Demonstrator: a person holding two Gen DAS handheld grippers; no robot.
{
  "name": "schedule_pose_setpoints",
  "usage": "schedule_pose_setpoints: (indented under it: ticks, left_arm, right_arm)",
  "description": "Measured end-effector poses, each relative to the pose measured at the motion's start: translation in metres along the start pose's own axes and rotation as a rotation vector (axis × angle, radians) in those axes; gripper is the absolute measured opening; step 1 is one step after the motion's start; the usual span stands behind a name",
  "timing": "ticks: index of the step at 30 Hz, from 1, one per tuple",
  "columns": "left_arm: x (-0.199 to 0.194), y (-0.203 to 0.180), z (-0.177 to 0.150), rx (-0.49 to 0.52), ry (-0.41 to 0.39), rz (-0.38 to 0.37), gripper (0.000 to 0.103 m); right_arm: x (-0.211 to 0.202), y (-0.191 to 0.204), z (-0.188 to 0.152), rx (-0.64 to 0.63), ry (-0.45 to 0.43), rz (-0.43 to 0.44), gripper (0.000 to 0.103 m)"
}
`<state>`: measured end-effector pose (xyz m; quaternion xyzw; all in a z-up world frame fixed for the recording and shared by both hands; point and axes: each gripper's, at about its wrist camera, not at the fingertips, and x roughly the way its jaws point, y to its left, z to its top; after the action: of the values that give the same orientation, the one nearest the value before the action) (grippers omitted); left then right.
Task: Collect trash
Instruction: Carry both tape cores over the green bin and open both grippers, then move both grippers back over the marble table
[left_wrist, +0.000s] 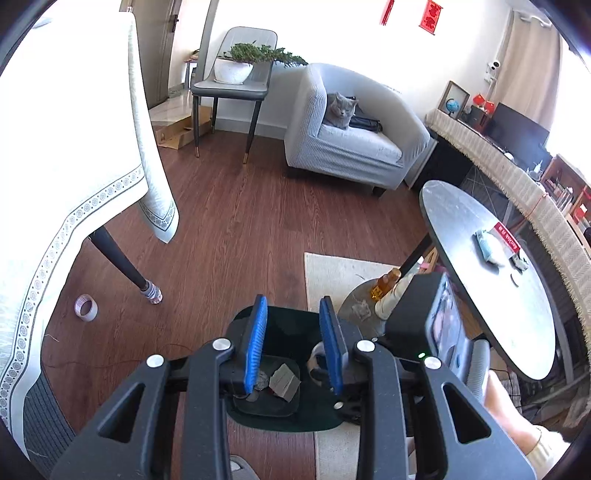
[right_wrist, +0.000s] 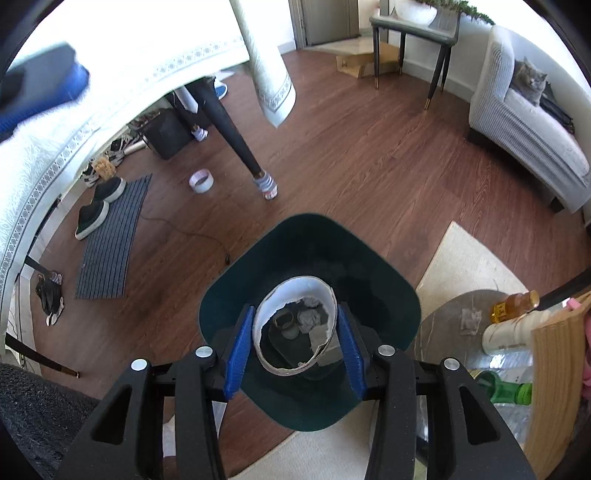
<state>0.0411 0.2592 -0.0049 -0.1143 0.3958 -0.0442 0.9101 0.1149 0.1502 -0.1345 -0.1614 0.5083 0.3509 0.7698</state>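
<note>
Above the dark green bin (right_wrist: 310, 258) I have my right gripper (right_wrist: 295, 347) with its 2 blue pads either side of a torn paper cup (right_wrist: 295, 295), apparently just clear of it, directly over the bin's mouth, while my left gripper (left_wrist: 293, 343) hangs part-open and empty.

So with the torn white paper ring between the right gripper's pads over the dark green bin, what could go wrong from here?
1. The torn white paper ring is wide and crumpled; it may snag on a blue pad of the right gripper rather than fall cleanly.
2. The dark green bin sits beside a low round grey table holding an amber bottle; a sideways swing could knock it.
3. The left gripper hovers empty over the same bin, so the two may collide.
</note>
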Motion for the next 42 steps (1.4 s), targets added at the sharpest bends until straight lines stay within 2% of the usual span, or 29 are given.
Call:
schedule_pose_setpoints:
  ticks: [1, 11, 19, 29, 34, 35, 42]
  left_arm:
    - [-0.001, 0.000, 0.001, -0.002, -0.004, -0.002, 0.030]
    - [-0.015, -0.002, 0.010, -0.008, -0.041, -0.003, 0.030]
    - [-0.024, -0.008, 0.016, -0.024, -0.081, -0.010, 0.030]
    - [-0.022, -0.040, 0.023, -0.012, -0.101, -0.040, 0.031]
    - [-0.017, -0.065, 0.030, 0.015, -0.105, -0.079, 0.036]
    - [-0.016, -0.072, 0.031, 0.023, -0.112, -0.094, 0.041]
    - [-0.011, -0.117, 0.032, 0.074, -0.129, -0.128, 0.054]
  right_arm:
    - [0.001, 0.001, 0.000, -0.002, 0.003, -0.002, 0.055]
    - [-0.012, 0.006, -0.002, -0.027, -0.025, 0.011, 0.056]
    - [-0.056, 0.002, -0.001, -0.030, -0.120, 0.018, 0.055]
    - [-0.120, -0.023, -0.010, 0.001, -0.244, 0.023, 0.055]
    - [-0.157, -0.045, -0.020, 0.044, -0.329, 0.021, 0.055]
    - [-0.164, -0.050, -0.022, 0.055, -0.345, 0.015, 0.056]
    - [-0.197, -0.086, -0.048, 0.146, -0.404, -0.063, 0.056]
